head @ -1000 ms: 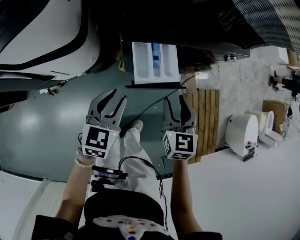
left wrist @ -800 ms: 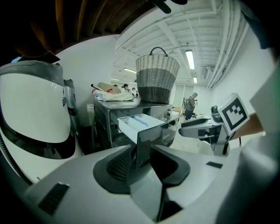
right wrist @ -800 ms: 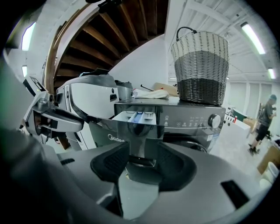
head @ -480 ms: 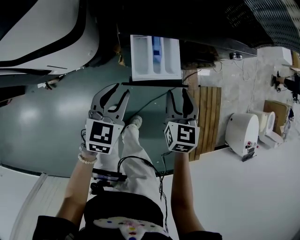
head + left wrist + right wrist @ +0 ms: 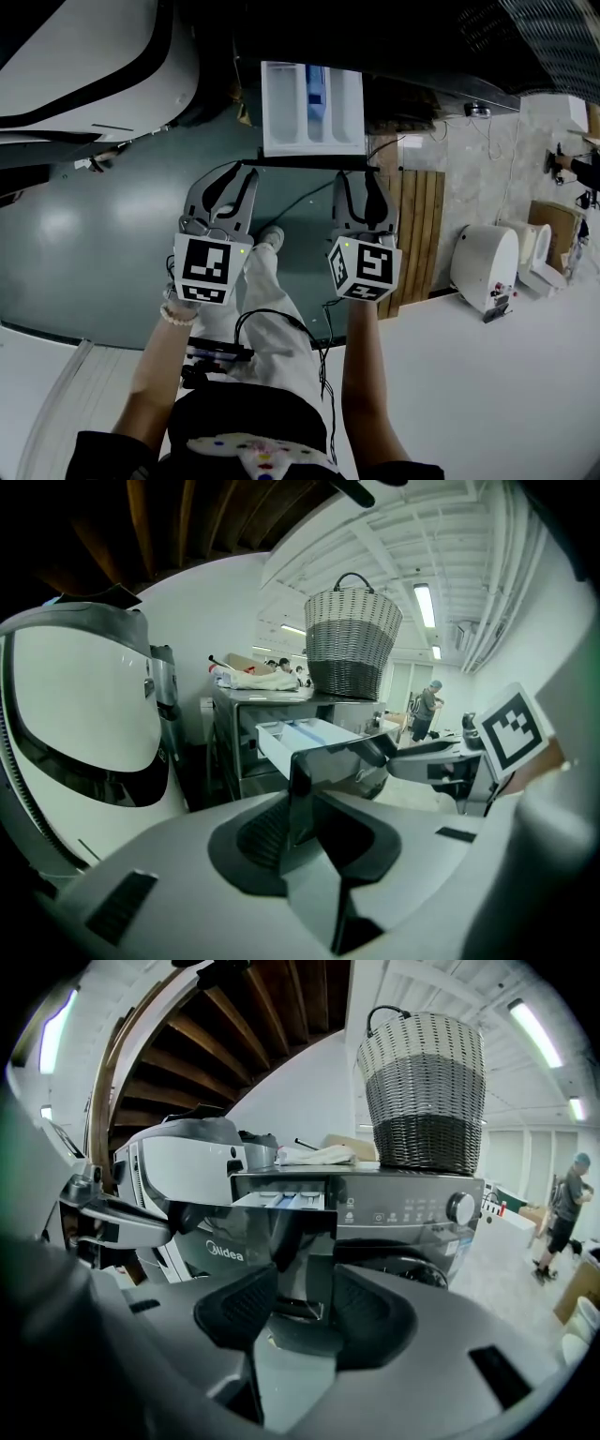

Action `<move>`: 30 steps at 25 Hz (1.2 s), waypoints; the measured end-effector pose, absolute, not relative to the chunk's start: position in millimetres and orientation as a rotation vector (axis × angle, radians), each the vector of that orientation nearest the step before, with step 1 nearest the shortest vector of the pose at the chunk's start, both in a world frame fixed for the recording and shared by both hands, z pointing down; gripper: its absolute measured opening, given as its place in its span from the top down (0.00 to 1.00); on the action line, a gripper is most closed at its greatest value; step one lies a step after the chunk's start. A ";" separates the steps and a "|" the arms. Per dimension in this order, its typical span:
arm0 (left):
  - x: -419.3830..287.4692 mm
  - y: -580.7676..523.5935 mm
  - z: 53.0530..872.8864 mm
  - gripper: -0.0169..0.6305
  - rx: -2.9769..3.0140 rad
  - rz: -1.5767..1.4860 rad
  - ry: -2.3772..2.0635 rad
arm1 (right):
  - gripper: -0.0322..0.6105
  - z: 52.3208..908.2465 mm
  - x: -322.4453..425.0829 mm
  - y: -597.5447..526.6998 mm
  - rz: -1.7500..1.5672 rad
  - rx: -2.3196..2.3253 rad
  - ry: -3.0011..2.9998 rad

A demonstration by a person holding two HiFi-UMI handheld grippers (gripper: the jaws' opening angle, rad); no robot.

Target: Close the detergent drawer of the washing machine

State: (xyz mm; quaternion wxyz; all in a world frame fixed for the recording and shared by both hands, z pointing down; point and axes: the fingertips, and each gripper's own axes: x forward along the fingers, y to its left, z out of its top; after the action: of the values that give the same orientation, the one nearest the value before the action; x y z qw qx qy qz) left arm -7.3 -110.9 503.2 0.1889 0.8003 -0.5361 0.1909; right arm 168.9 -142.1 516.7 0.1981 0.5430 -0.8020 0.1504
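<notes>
Left gripper (image 5: pixel 232 180) has just been narrowing its jaws to roughly half width, with nothing clamped. Its own view shows the left edge of the front panel (image 5: pixel 330 772) of the detergent drawer (image 5: pixel 312 108) in the gap ahead. Right gripper (image 5: pixel 359 180) stands at a narrow gap, also empty, the panel beyond it. Only the head view shows the drawer pulled out of the washing machine (image 5: pixel 403 1211) with its white compartments exposed and both grippers at its panel – whether touching, I cannot tell. Only the gripper views show the wicker basket (image 5: pixel 422 1091) on top.
</notes>
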 end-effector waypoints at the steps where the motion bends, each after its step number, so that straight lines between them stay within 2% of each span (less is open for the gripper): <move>1: -8.3 -111.4 503.4 0.86 2.237 0.528 -1.516 | 0.66 516.8 169.0 -142.0 0.420 1.521 -2.243; 30: -20.8 -139.8 501.9 0.86 2.165 0.501 -1.610 | 0.65 515.6 159.6 -167.4 0.427 1.564 -2.189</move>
State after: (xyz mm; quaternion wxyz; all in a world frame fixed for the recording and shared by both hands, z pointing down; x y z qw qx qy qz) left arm -20.8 -139.8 501.9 0.1976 0.7734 -0.5751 0.1790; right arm 159.6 -167.4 515.6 0.2073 0.5619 -0.7860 0.1533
